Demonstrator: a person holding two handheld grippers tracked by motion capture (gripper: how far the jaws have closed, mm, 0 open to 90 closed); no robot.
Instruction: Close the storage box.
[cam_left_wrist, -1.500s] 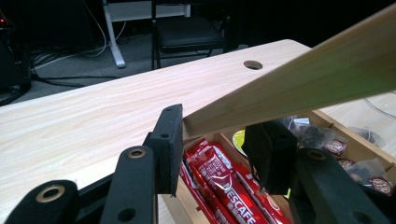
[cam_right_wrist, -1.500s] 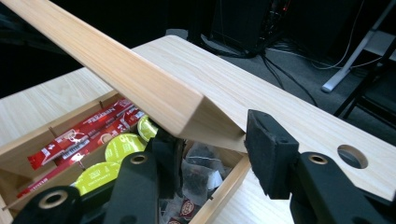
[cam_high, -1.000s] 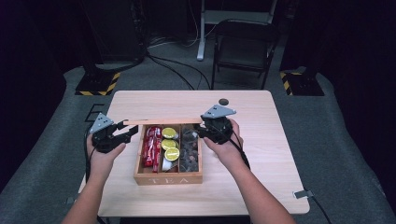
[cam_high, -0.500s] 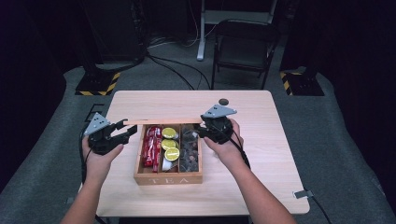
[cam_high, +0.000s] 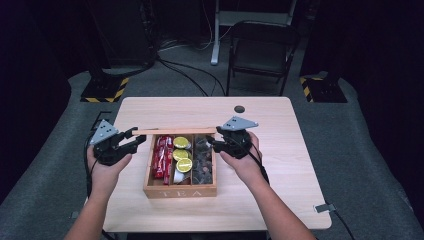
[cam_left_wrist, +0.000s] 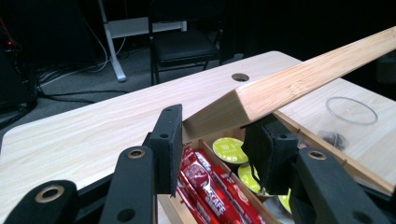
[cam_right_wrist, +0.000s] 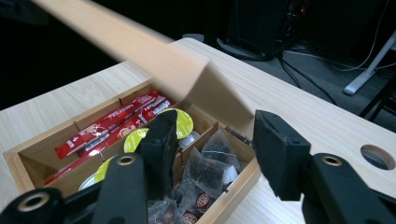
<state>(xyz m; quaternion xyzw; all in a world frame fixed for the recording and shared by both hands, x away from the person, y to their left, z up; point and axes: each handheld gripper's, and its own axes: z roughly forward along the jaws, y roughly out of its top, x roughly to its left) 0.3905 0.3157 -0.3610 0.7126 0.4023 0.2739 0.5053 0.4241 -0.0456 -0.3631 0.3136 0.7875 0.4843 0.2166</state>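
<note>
From above, the lid (cam_high: 175, 131) stands raised along the far edge of the tea box (cam_high: 181, 190), between the left gripper (cam_high: 135, 141) and the right gripper (cam_high: 211, 144). The left gripper view shows its fingers, just closed, clamped on the lid's end. In the right gripper view, the fingers have been opening and stand apart beneath the lid's corner, above tea bags (cam_right_wrist: 210, 163). Red sachets (cam_left_wrist: 212, 186) fill the left compartment.

A box (cam_high: 180, 191) sat on the near middle of the table (cam_high: 280, 195), its lid (cam_high: 175, 132) raised along the far edge. Inside, sachets (cam_high: 163, 156) lay in the left compartment, capsules (cam_high: 182, 154) in the middle one, tea bags (cam_high: 203, 161) in the right. A chair (cam_high: 261, 50) stood beyond the table's far side.
</note>
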